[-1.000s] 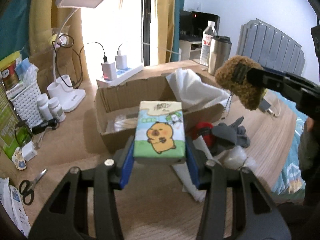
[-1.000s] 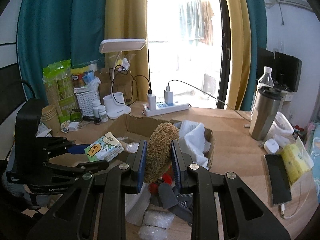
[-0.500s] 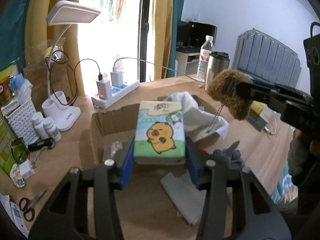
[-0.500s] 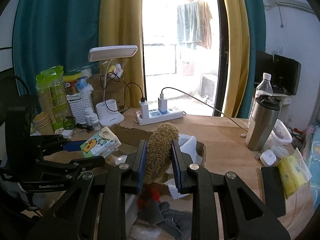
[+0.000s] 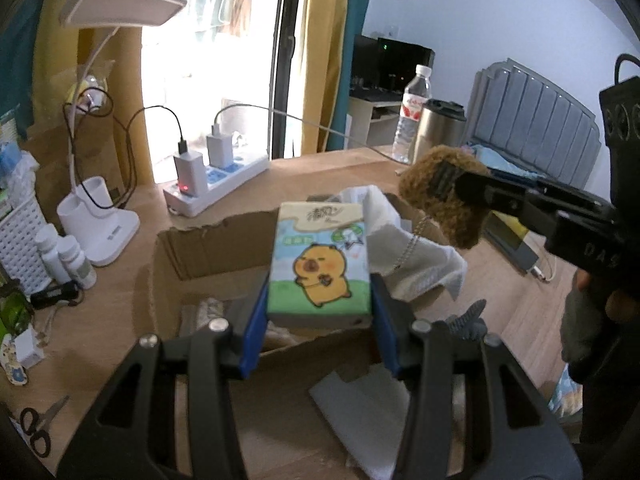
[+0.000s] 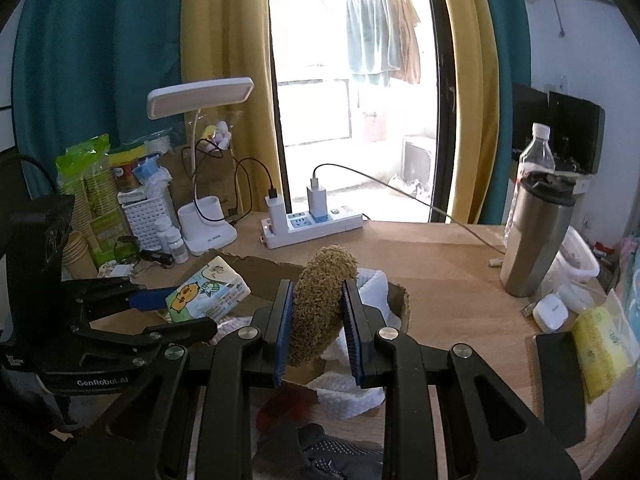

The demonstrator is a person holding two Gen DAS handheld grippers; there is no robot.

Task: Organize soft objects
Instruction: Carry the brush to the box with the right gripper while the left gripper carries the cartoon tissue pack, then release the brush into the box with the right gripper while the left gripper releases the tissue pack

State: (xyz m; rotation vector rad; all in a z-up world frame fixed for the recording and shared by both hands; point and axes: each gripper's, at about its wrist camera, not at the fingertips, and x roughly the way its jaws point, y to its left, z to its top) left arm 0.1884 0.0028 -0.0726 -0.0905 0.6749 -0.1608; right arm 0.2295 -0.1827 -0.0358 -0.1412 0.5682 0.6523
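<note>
My left gripper [image 5: 318, 300] is shut on a tissue pack [image 5: 319, 264] printed with a cartoon capybara, held above the open cardboard box [image 5: 200, 248]. My right gripper [image 6: 316, 320] is shut on a brown fuzzy plush [image 6: 320, 300] with a bead chain [image 5: 408, 248] hanging from it, over the box's right side. The plush [image 5: 444, 200] and right gripper [image 5: 444, 178] also show at the right of the left wrist view; the tissue pack [image 6: 208, 294] and left gripper [image 6: 172, 300] show at the left of the right wrist view. A white cloth [image 5: 404, 252] lies in the box.
A desk lamp [image 5: 96, 216], power strip with chargers [image 5: 216, 180], basket and small bottles [image 5: 64, 256] stand at the back left. A steel tumbler [image 6: 536, 232] and water bottle [image 6: 536, 152] stand right. Grey gloves [image 6: 320, 452], a red item, scissors [image 5: 40, 428], phone [image 6: 560, 372] lie nearby.
Both grippers have moved forward over the cardboard box with their loads; the box sits nearer and lower in both views. Neither grip has changed.
</note>
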